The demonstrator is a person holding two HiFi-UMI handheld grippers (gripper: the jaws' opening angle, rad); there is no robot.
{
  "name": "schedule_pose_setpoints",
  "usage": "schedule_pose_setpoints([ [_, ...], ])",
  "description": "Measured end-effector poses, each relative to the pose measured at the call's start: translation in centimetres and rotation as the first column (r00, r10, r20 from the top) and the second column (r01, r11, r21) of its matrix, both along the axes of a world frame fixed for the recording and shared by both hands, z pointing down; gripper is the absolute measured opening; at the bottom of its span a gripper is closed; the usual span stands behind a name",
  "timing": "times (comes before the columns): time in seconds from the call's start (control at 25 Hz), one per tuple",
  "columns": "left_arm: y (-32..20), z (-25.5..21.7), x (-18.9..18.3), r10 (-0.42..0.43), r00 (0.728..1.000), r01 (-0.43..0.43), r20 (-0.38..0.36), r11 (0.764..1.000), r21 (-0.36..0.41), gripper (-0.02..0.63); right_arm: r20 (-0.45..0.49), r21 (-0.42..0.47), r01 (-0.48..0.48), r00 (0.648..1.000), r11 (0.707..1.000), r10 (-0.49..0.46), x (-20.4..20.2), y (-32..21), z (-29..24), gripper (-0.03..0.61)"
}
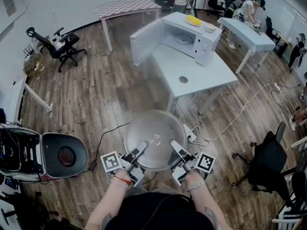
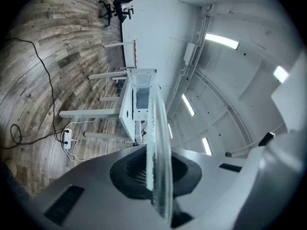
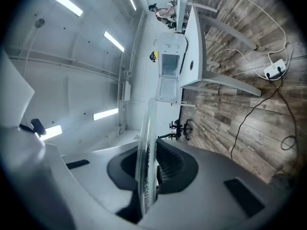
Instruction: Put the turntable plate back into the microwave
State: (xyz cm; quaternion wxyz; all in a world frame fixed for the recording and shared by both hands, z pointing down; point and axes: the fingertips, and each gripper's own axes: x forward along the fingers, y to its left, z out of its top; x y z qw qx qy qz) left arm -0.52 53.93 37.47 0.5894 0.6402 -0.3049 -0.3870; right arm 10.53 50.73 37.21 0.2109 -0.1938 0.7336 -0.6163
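The white table point(image 1: 204, 75) carries the open microwave point(image 1: 194, 38) at its far end.

The plate point(image 1: 152, 134), a clear round glass disc, is hanging level above the floor point(image 1: 86, 99), its near rim sitting clamped in the left tongs point(image 1: 142, 146) and right tongs point(image 1: 173, 145). The white microwave point(image 1: 194, 36) is standing well ahead on the desk point(image 1: 204, 76), door point(image 1: 144, 43) gaping wide

The turntable plate point(image 1: 154, 138) is made of clear glass. The microwave point(image 1: 184, 37) and the table point(image 1: 211, 75) under it are finished in white. The floor point(image 1: 96, 95) is patterned in brown wood grain. The far table point(image 1: 127, 6) is topped in a fine check.
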Motion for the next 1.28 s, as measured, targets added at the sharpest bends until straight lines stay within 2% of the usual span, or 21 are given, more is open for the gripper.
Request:
schedule_pose_setpoints([
  [0.36, -0.6, -1.0, 2.6, -0.026, 1.000, 0.026, 0.015, 0.999, 0.020, 0.032, 0.011, 0.019, 0.008, 1.000, 1.000, -0.008, 2.5, -0.9, -0.7, 0.040],
  [0.6, -1.7, -0.3, 2.6, -0.016, 1.000, 0.016, 0.003, 1.000, 0.008, 0.032, 0.016, 0.009, -0.008, 1.000, 1.000, 0.008, 2.3, -2.0, 0.1, 0.040],
  [0.88, -7.6, 0.1, 1.5, 0.037, 0.999, -0.037, 0.001, 0.999, 0.002, 0.032, 0.037, 0.011, -0.068, 0.997, 0.998, 0.068, 1.4, -7.2, 0.3, 0.040],
  [1.28, -17.6, 0.0, -3.5, 0.161, 0.986, -0.162, 0.037, 0.987, 0.006, 0.032, 0.056, -0.003, -0.197, 0.979, 0.980, 0.197, -3.2, -15.7, 0.2, 0.040],
])
